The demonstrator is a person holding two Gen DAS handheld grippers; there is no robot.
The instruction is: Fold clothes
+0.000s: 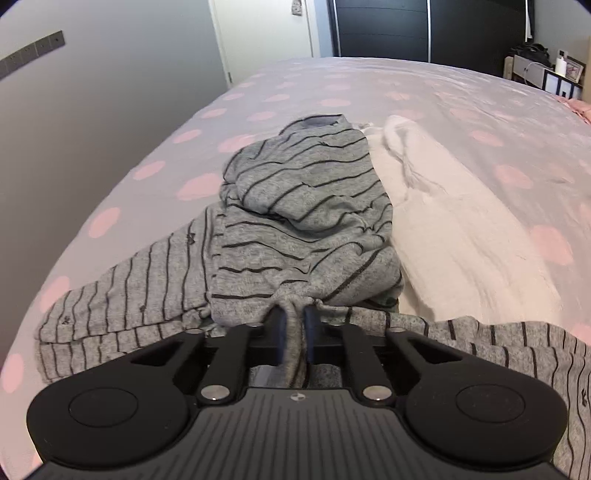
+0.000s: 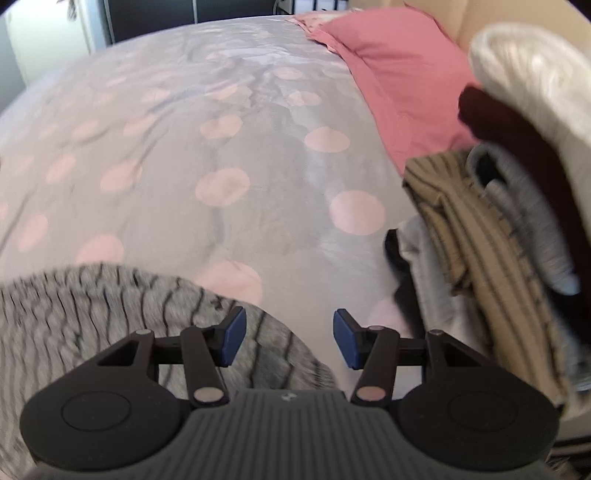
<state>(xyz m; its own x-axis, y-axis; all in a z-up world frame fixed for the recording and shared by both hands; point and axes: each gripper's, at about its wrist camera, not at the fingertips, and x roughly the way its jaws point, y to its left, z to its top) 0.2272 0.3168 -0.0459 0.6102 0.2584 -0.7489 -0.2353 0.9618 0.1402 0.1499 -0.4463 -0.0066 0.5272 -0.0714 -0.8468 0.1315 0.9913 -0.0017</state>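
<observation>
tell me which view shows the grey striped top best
The left wrist view: the grey striped top lies bunched mid-frame on the bed, a fold pinched in the left gripper. The right wrist view catches only a blurred edge of it, lower left.

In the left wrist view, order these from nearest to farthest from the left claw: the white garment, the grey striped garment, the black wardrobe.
1. Grey striped garment: pinched in the left claw.
2. White garment: right of it, on the bed.
3. Black wardrobe: beyond the bed's far end.
</observation>
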